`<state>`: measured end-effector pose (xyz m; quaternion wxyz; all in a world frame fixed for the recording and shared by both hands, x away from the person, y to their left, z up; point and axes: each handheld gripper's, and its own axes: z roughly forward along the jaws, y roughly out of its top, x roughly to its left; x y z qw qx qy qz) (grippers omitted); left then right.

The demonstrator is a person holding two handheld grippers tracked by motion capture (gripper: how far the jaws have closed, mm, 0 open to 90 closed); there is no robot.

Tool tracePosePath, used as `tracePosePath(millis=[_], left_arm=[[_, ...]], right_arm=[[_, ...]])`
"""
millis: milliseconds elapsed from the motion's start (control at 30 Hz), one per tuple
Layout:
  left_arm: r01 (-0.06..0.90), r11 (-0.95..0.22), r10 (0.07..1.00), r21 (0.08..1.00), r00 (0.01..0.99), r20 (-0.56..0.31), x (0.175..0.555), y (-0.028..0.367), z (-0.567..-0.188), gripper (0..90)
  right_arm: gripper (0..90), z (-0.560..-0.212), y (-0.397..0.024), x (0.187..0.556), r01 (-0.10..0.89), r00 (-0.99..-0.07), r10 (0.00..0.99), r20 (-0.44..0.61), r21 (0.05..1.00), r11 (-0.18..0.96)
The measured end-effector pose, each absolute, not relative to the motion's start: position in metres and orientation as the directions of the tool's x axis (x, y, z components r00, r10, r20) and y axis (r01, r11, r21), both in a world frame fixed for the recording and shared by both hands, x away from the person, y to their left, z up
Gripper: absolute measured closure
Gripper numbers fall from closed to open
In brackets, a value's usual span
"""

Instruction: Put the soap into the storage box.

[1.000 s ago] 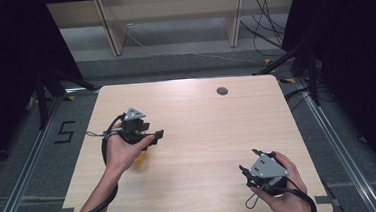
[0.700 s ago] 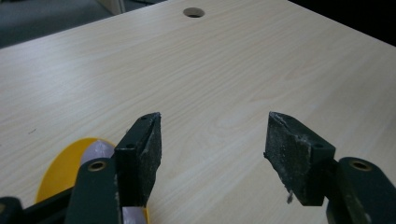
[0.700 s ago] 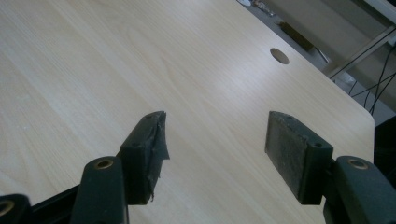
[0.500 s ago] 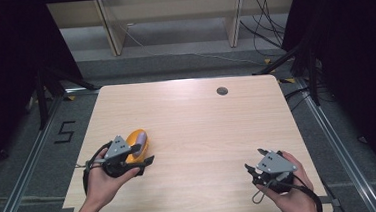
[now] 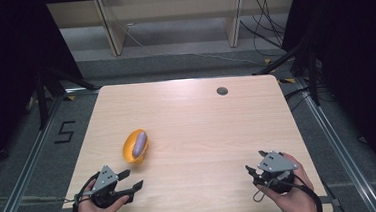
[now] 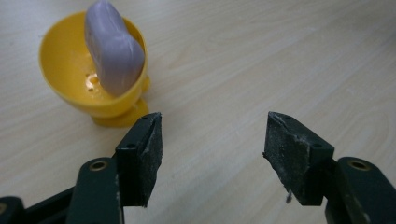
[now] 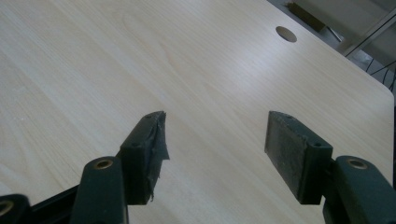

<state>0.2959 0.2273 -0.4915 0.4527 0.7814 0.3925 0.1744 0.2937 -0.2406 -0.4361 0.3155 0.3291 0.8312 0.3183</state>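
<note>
A yellow cup (image 5: 135, 148) lies tipped on its side on the left half of the table (image 5: 202, 120), with a pale purple, soap-like lump (image 5: 139, 143) resting inside it. In the left gripper view the cup (image 6: 88, 79) opens toward the camera and the lump (image 6: 113, 49) leans against its rim, rising a little above it. The left gripper (image 5: 130, 180) sits near the table's front-left corner, just short of the cup and apart from it — its jaws are spread, nothing between them, and bare wood shows in the gap (image 6: 212, 140). The right gripper (image 5: 254, 170) is held at the front-right of the table, well apart from the cup; its jaws are spread too and grip nothing, with plain tabletop between them (image 7: 215, 144). A small dark round hole (image 5: 222, 90) sits near the table's far edge, also seen far off in the right gripper view (image 7: 286, 33). Each gripper is held in a hand, with a cable looping beside it.
</note>
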Motion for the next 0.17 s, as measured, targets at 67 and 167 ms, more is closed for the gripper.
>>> tracePosePath(millis=[67,167], left_arm=[[0.471,-0.278,0.780,0.837,0.619,-0.089,0.2953,0.2279,-0.4921,36.9],[0.471,-0.258,0.796,0.843,0.599,-0.091,0.2971,0.2287,-0.4894,37.2]], right_arm=[[39.1,-0.4365,-0.2405,0.2936,0.349,-0.580,0.753,-0.310,0.741,0.574],[39.0,-0.4371,-0.2417,0.2933,0.361,-0.576,0.761,-0.299,0.742,0.565]])
